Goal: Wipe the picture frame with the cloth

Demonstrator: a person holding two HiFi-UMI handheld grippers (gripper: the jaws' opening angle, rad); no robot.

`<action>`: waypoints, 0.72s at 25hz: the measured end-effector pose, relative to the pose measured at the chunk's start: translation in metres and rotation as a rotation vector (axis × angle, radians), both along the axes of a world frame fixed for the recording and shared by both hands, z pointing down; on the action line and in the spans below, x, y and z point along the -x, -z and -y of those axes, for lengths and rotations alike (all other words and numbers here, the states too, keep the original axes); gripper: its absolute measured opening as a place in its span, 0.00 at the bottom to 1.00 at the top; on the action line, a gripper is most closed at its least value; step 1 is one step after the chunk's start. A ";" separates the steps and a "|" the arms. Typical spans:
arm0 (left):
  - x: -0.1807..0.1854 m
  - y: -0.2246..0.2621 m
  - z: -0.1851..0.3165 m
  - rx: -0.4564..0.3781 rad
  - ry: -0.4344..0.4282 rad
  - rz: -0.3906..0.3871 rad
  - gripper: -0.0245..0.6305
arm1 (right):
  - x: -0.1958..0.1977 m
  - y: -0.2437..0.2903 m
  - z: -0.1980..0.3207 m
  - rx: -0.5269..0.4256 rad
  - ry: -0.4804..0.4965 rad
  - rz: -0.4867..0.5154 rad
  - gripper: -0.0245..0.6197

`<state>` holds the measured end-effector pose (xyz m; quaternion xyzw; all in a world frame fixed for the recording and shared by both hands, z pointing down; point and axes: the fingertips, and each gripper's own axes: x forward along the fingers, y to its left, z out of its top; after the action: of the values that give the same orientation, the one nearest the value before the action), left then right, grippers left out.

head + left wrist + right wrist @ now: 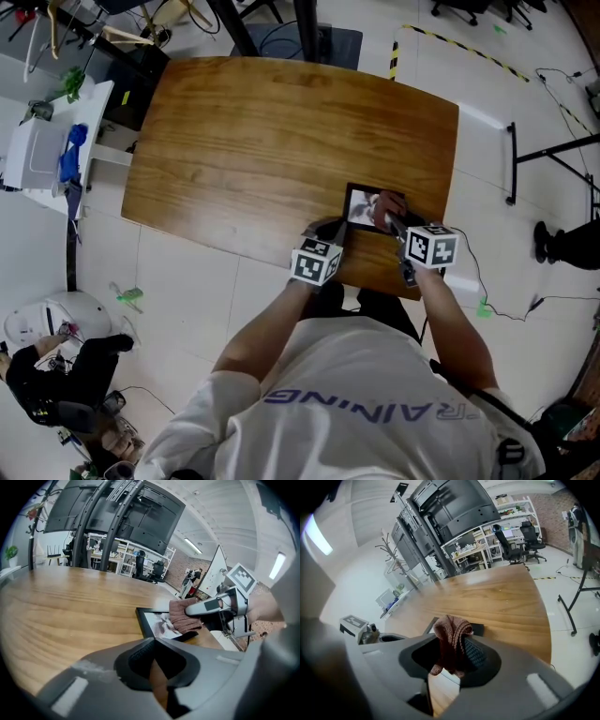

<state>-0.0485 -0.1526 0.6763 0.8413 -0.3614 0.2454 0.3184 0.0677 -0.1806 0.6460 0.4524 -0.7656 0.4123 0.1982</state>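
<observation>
A black picture frame (359,203) with a pale print lies flat near the front right corner of the wooden table (253,141). My right gripper (392,223) is shut on a reddish-brown knitted cloth (384,209) and holds it on the right part of the frame. The left gripper view shows that cloth (183,614) resting on the frame (152,620) under the right gripper's finger. In the right gripper view the cloth (450,634) bunches between the jaws of my right gripper (451,645). My left gripper (328,234) sits just short of the frame's near left corner, its jaws (154,643) shut and empty.
The table's front edge (281,258) runs just under both grippers. A white cart (42,150) stands off the left side, and a seated person (56,375) is at the lower left. A stand's black legs (553,155) and cables lie on the floor at the right.
</observation>
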 end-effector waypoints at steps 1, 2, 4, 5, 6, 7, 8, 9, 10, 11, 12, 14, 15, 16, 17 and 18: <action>0.000 0.000 0.000 -0.001 -0.001 0.000 0.04 | -0.009 0.000 -0.003 0.001 -0.019 0.003 0.23; 0.000 0.000 0.000 -0.001 -0.001 0.001 0.04 | -0.017 -0.001 -0.005 0.003 -0.040 0.010 0.23; 0.001 -0.001 0.001 -0.002 -0.001 0.003 0.04 | -0.031 -0.002 -0.008 0.009 -0.085 0.038 0.24; 0.001 -0.001 0.001 -0.003 -0.001 0.003 0.04 | -0.036 -0.002 -0.009 0.012 -0.107 0.053 0.24; 0.001 0.000 0.001 -0.005 0.000 0.004 0.04 | -0.040 -0.002 -0.010 0.014 -0.125 0.065 0.24; 0.001 0.000 0.001 -0.005 0.000 0.004 0.04 | -0.043 -0.002 -0.010 0.014 -0.137 0.070 0.24; 0.001 0.000 0.001 -0.006 0.001 0.003 0.04 | -0.045 -0.002 -0.010 0.013 -0.145 0.071 0.24; 0.001 0.000 0.001 -0.007 0.001 0.002 0.04 | -0.046 -0.002 -0.010 0.012 -0.148 0.070 0.24; 0.001 0.000 0.001 -0.006 0.000 0.001 0.04 | -0.047 -0.003 -0.010 0.012 -0.149 0.070 0.24; 0.001 0.000 0.000 -0.004 -0.003 0.002 0.04 | -0.047 -0.004 -0.010 0.012 -0.150 0.070 0.24; 0.002 0.000 -0.001 -0.004 -0.008 0.007 0.04 | -0.047 -0.004 -0.010 0.012 -0.151 0.070 0.24; 0.002 0.000 -0.004 -0.013 -0.020 0.016 0.04 | -0.046 -0.004 -0.010 0.011 -0.153 0.070 0.24; 0.003 0.000 -0.005 -0.017 -0.025 0.017 0.04 | -0.045 -0.003 -0.009 0.010 -0.153 0.069 0.24; 0.002 0.000 -0.005 -0.017 -0.028 0.016 0.04 | -0.044 0.000 -0.009 0.005 -0.152 0.068 0.24; 0.002 0.000 -0.005 -0.016 -0.031 0.015 0.04 | -0.041 0.004 -0.008 -0.005 -0.144 0.068 0.24; 0.002 0.000 -0.005 -0.014 -0.033 0.013 0.04 | -0.036 0.011 -0.007 -0.022 -0.129 0.068 0.24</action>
<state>-0.0501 -0.1479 0.6765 0.8477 -0.3514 0.2537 0.3060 0.1039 -0.1738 0.6354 0.4886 -0.7456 0.4309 0.1403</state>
